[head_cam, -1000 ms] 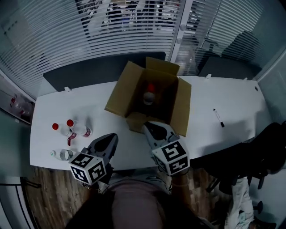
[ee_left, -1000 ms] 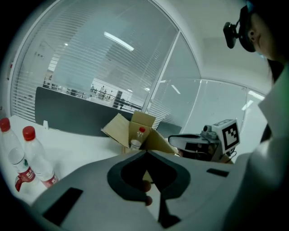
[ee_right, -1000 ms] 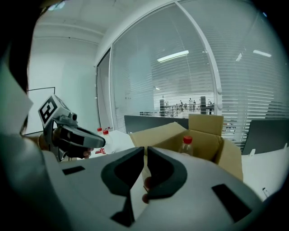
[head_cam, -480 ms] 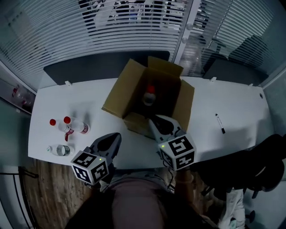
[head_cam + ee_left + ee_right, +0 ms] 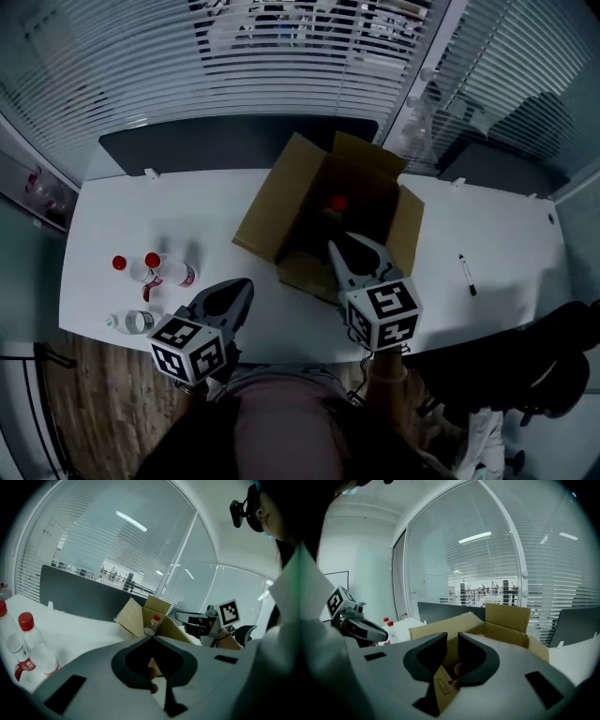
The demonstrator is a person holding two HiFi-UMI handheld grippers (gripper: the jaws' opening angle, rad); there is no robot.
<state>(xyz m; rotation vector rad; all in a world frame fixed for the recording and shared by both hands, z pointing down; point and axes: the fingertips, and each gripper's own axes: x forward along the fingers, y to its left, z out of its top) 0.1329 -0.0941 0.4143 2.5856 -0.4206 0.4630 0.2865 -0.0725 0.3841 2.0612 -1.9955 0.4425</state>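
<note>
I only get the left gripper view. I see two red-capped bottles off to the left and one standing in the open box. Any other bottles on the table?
Observer: Yes. The head view shows a third bottle lying on its side near the front edge of the table.
Operator: Are the right gripper's jaws together or apart?
Observer: The right gripper view shows the right gripper with its jaws a little apart, pointing into the cardboard box.
Operator: Anything on the far side of the box?
Observer: In the head view a black marker pen lies on the table to the right of the box, not touching it.
</note>
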